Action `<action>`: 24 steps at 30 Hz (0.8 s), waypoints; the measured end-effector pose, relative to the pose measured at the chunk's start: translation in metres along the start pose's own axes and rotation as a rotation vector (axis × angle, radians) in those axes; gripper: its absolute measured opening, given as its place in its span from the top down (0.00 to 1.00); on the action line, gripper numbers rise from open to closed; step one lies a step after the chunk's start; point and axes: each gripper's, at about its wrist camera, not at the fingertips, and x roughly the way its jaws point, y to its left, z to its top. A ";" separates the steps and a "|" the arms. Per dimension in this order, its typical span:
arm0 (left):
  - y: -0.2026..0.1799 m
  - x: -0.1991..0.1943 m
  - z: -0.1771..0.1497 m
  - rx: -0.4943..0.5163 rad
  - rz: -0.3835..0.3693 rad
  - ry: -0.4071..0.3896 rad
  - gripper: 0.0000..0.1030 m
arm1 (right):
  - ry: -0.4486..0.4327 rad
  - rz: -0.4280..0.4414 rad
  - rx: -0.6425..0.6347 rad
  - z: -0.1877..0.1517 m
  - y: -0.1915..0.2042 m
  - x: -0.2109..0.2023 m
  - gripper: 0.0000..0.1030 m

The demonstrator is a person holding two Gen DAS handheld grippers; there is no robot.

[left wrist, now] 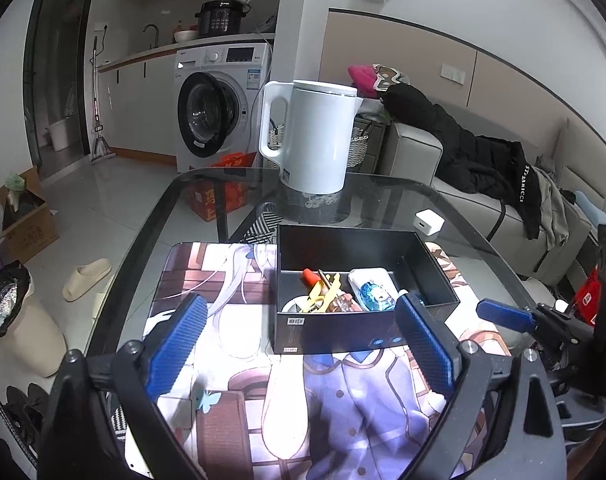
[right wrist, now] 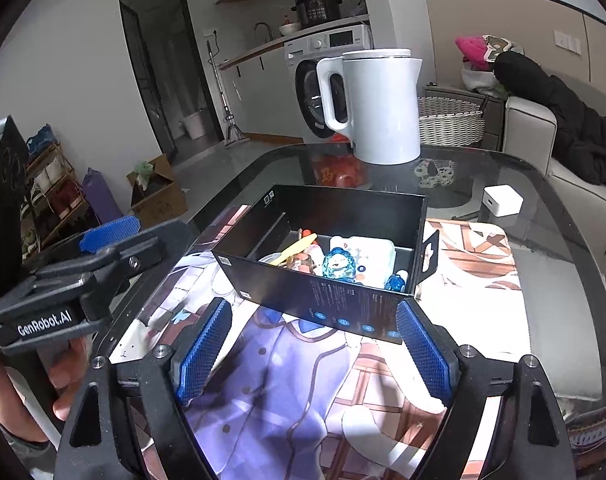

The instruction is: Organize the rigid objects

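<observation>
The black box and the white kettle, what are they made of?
The black box looks like matte printed cardboard: thin walls, a cut-out flap. The white kettle seems smooth plastic with a soft sheen, though coated metal is possible.

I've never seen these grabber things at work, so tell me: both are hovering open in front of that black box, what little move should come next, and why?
Probably the right gripper should reach toward the small white cube on the glass table. Both grippers are open and empty, the black box already holds the small items, and the cube looks like the only small loose thing left outside it, on the right side.
</observation>
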 end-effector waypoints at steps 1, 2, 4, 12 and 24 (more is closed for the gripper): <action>-0.001 0.000 0.000 0.003 0.002 -0.004 0.07 | -0.004 -0.001 0.001 0.000 -0.001 0.000 0.16; -0.002 0.000 -0.001 0.006 0.005 -0.007 0.07 | -0.008 -0.001 -0.001 0.000 0.000 -0.001 0.16; -0.004 0.000 0.000 0.010 0.005 -0.018 0.07 | -0.021 0.000 -0.003 0.000 0.001 -0.003 0.16; -0.014 -0.021 0.001 0.050 -0.010 -0.142 0.07 | -0.112 0.011 -0.027 0.000 0.009 -0.019 0.14; -0.009 -0.049 0.008 0.029 0.025 -0.269 0.06 | -0.298 -0.032 -0.071 0.003 0.018 -0.054 0.11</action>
